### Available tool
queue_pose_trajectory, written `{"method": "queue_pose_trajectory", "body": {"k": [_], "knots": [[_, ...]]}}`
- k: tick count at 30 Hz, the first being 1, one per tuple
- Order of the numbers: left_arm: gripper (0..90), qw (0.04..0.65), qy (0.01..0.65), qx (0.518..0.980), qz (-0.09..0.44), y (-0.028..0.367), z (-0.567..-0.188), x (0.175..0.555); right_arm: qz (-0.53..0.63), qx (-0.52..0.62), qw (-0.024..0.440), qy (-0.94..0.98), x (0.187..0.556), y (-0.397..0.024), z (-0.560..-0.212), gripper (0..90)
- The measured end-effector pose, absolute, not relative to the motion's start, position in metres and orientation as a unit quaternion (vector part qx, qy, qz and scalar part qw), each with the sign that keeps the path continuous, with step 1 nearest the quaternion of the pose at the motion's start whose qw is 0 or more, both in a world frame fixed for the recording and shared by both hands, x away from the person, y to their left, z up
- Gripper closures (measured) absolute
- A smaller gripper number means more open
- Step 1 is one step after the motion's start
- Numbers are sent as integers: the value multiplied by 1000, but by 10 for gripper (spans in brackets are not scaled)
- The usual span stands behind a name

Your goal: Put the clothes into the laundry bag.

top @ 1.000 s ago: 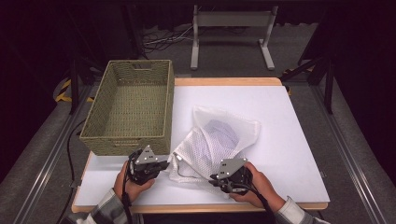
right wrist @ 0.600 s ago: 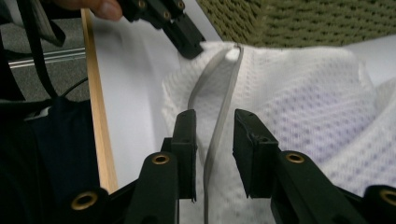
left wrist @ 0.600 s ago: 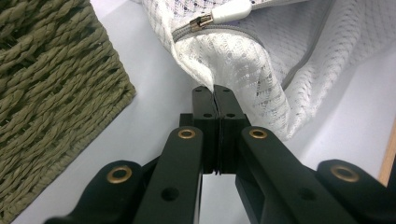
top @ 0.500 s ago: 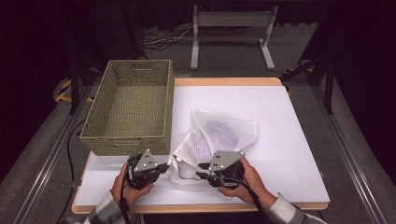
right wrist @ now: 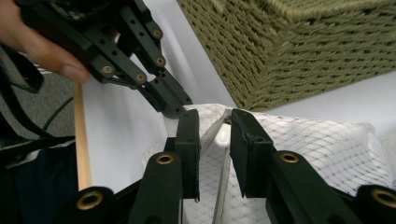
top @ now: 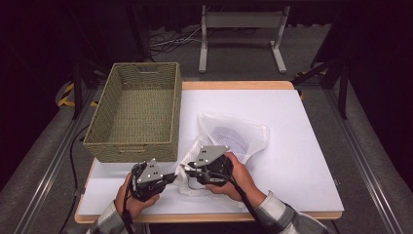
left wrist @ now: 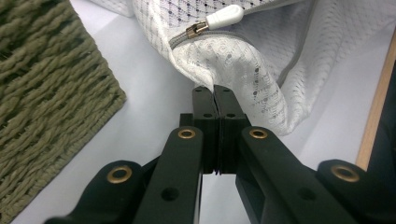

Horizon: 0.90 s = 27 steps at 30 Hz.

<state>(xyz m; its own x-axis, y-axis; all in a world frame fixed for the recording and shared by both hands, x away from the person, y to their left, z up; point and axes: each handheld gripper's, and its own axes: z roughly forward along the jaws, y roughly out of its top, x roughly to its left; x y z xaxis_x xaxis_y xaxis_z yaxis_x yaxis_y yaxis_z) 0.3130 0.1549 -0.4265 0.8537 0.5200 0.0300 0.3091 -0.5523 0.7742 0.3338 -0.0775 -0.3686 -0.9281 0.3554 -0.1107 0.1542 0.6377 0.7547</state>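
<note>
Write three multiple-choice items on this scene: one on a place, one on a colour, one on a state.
1. Where is the woven olive-green basket? A left of the white mesh zip bag B right of it C on it
2. What colour is the zip pull? A red B white C black
3. How do the left tongs stand? A wide open B shut on the bag's edge C shut on the basket

A: the high view shows the basket at the bag's left. B: the pull is white. B: the jaws pinch mesh.
</note>
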Motion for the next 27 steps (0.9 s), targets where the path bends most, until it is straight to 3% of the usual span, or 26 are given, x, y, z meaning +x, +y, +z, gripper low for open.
{"method": "queue_pose_trajectory", "body": {"k": [12, 18, 22, 27], "knots": [[891, 419, 224, 869, 135, 152, -424, 303, 350, 157, 108, 917, 344, -67, -391, 743], [890, 428, 213, 868, 132, 151, -423, 300, 346, 162, 103, 918, 346, -69, -398, 794], [891, 434, 210, 866, 134, 151, -422, 298, 346, 166, 100, 918, 348, -69, -401, 721], [891, 443, 203, 864, 128, 152, -421, 297, 343, 159, 92, 921, 348, -67, -405, 759]]}}
